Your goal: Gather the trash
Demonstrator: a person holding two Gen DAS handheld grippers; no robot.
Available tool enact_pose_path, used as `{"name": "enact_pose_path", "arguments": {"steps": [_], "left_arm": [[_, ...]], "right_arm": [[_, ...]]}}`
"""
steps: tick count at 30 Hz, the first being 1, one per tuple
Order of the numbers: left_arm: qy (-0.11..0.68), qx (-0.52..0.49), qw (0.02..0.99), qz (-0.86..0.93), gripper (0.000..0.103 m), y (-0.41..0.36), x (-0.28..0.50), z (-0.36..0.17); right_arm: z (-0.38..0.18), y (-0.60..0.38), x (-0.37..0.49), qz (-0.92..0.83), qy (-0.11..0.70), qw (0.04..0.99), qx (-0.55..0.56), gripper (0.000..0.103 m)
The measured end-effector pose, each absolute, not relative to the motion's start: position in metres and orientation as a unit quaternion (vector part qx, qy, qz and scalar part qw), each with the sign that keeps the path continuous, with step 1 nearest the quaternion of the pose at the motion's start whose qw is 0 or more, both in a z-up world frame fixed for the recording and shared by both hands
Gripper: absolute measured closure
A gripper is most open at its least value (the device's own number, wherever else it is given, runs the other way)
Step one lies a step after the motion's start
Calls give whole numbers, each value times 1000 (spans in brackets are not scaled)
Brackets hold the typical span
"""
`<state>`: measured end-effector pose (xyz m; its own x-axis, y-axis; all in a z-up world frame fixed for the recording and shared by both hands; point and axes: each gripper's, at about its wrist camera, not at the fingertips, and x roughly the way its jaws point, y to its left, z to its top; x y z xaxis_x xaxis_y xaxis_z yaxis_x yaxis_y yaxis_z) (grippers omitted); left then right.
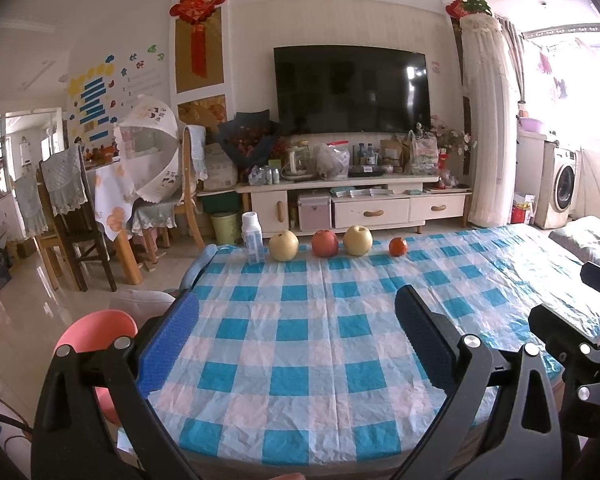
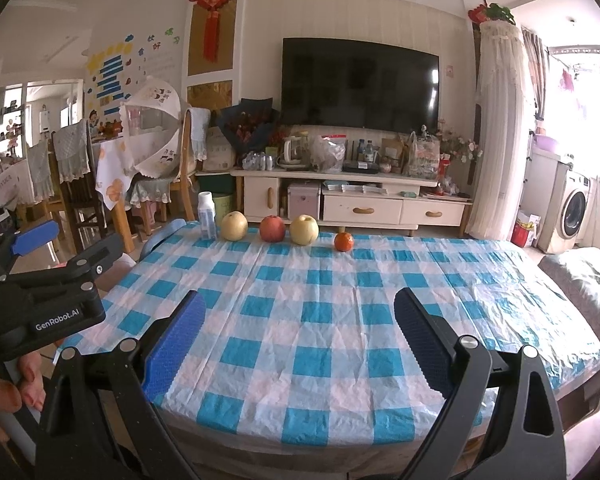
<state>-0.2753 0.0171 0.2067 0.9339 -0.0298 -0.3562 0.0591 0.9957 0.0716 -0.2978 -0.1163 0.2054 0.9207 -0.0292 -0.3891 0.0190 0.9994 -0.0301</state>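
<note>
The left gripper [image 1: 296, 344] is held over the near edge of the counter [image 1: 312, 344], which carries a blue-and-white checked cloth. Its jaws stand wide apart with nothing between them; the blue pads [image 1: 168, 344] face inward. The right gripper [image 2: 300, 340] is held beside it at the same near edge, jaws likewise wide apart and holding nothing.

Along the far edge of the counter, at about 12 o'clock from both grippers, five things stand in a row. From left to right: a white plastic bottle [image 1: 253, 237], upright, at the far left corner; a yellow pear [image 1: 283, 245] just beside it; a red apple [image 1: 325, 243]; a second yellow pear [image 1: 357, 240]; and a small orange fruit [image 1: 397, 246], set slightly apart at the right end of the row. All are well apart from both grippers.

In the right wrist view the body of the left gripper shows at 9 o'clock, marked "GenRobot.AI". A pink stool [image 1: 100, 332] stands off the counter's near left corner, at about 8 o'clock in the left wrist view.
</note>
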Motion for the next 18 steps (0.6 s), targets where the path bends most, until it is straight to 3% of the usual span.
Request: {"name": "enact_pose_path", "arguments": {"steps": [18], "left_arm": [[192, 55, 979, -28, 4, 13, -267, 196]], "right_arm": [[181, -110, -276, -2, 217, 976, -17, 8]]}}
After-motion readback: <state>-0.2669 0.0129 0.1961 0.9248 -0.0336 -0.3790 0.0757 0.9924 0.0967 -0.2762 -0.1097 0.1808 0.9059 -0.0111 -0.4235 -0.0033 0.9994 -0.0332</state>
